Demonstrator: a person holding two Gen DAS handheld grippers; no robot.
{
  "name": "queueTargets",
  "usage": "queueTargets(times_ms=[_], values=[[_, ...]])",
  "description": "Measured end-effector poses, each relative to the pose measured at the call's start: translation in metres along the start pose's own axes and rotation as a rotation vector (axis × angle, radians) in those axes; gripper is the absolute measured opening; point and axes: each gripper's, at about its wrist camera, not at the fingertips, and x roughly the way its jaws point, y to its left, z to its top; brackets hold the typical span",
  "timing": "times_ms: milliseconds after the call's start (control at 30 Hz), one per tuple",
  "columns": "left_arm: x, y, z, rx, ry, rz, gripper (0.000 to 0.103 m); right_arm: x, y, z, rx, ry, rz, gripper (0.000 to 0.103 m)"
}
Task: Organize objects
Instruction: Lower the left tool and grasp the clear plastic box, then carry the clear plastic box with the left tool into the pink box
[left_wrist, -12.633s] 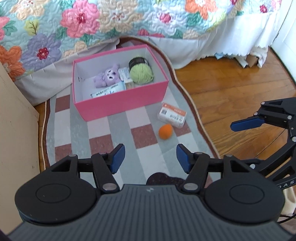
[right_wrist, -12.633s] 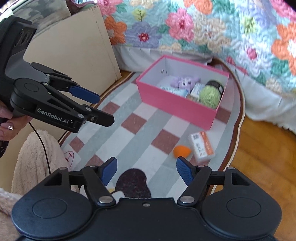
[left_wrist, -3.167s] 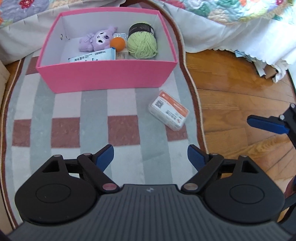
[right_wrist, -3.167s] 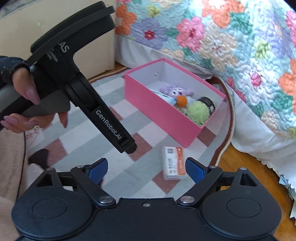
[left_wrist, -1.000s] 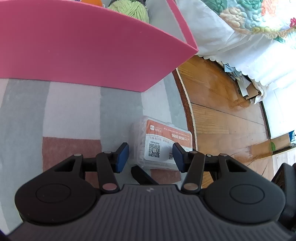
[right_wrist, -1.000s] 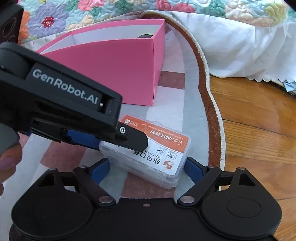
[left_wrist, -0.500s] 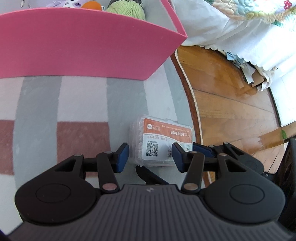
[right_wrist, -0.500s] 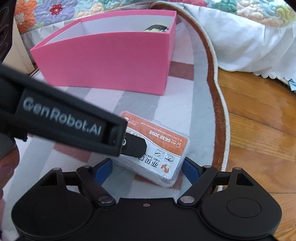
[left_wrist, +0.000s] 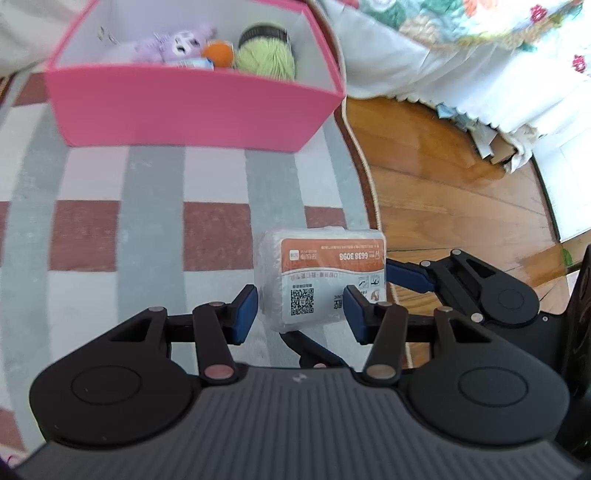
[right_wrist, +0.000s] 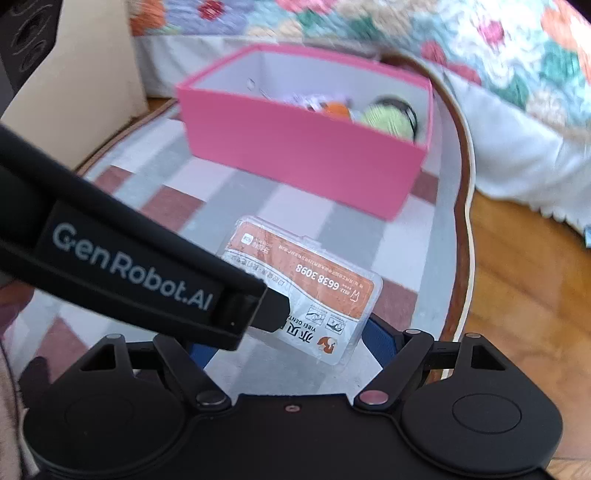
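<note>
A clear plastic packet with an orange and white label (left_wrist: 325, 273) is lifted off the checked rug, gripped from two sides. My left gripper (left_wrist: 301, 308) is shut on its near end. My right gripper (right_wrist: 291, 341) is shut on it too; its blue fingers (left_wrist: 406, 277) press the packet's right side. The packet also shows in the right wrist view (right_wrist: 306, 284), partly behind the left gripper's black arm (right_wrist: 129, 266). The pink box (left_wrist: 192, 99) stands ahead and holds a purple plush (left_wrist: 173, 46), an orange ball (left_wrist: 219, 53) and green yarn (left_wrist: 266, 59).
The rug's brown border (left_wrist: 365, 177) meets wooden floor (left_wrist: 454, 184) on the right. A bed with a floral quilt and white skirt (right_wrist: 517, 125) stands behind the box. A beige board (right_wrist: 81, 92) leans at the left.
Both grippers have risen with the packet between them; it has left the rug. The view has pulled back and up, so the inside of the pink box shows again.
</note>
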Motion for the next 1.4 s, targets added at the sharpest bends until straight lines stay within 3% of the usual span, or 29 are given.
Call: queueTargets(times_ms=[367, 833, 1167, 1400], values=[[-0.075, -0.021, -0.011, 0.025, -0.092, 0.027, 0.049, -0.073, 0.033, 0.021, -0.112, -0.046, 0.014, 0.084], [-0.163, -0.044, 0.008, 0.071, -0.233, 0.019, 0.05, -0.15, 0.046, 0.069, -0.177, -0.132, -0.017, 0.084], [-0.182, -0.042, 0.051, 0.092, -0.275, 0.042, 0.05, -0.157, 0.041, 0.109, -0.191, -0.202, -0.013, 0.084], [-0.173, -0.024, 0.101, 0.073, -0.287, 0.056, 0.05, -0.132, 0.022, 0.15, -0.175, -0.223, 0.019, 0.084]])
